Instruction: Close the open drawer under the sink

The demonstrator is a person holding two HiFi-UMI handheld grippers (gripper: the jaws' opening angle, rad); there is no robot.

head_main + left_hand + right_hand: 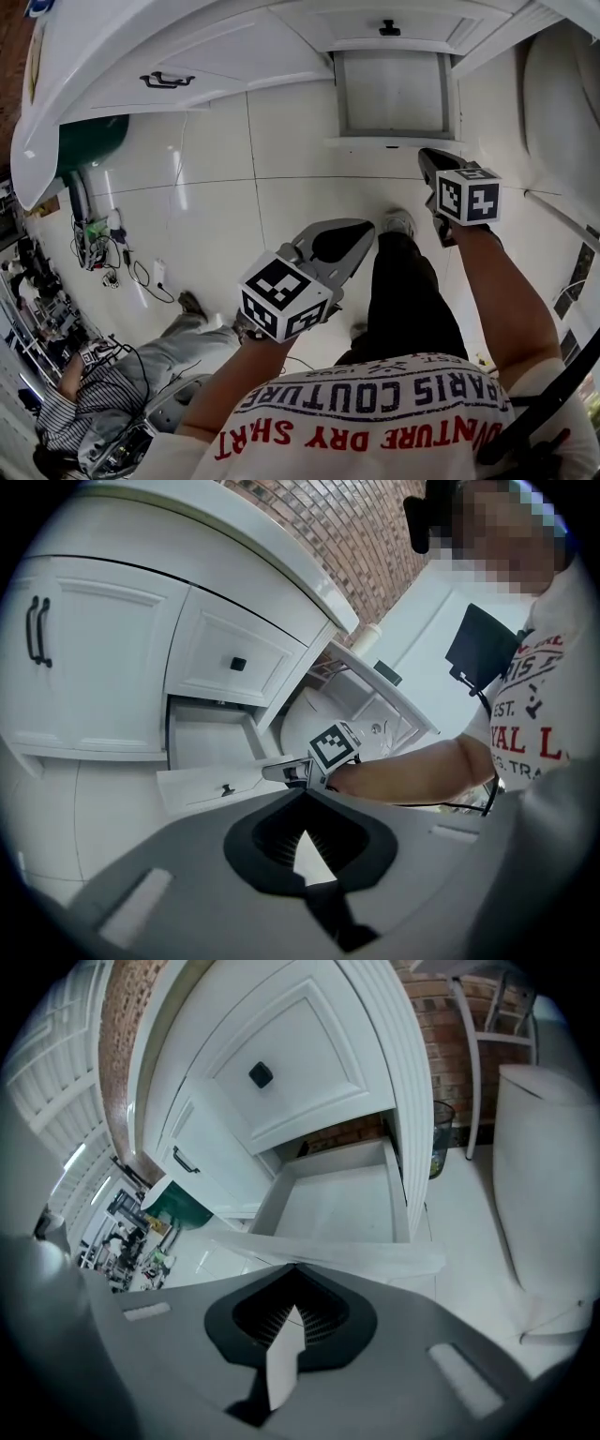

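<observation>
— Right gripper (pixel 295 1267) nearest: jaws pressed together, nothing held, tips right at the top edge of the drawer front (pixel 375 1258). Touching or just off it, hard to say.
— And the left gripper (pixel 305 793)?
— Also pinched closed and empty. Hanging well back from the cabinet, over the floor (pixel 234 234), beside the leg (pixel 412 291) in the head view.
— Whereabouts of the drawer (pixel 333 1206)?
— Low in the cabinet, just below the upper drawer (pixel 309 1063). Pulled out, bare inside, knob (pixel 226 788) facing the room. Not yet closed.
— Likely trouble?
— Pushing toward one end of the front rather than its middle, judging by the head view. Could rack the box on its runners and jam it part-way.
— Anything more?
— Slipping. Narrow closed tips against a thin painted edge: easy to ride over the front and drop into the box if aimed high. Safer to press lower, near the knob, squarely inward. Shoving hard carries its own risk: a slam, then a bounce back out, leaving a gap.
</observation>
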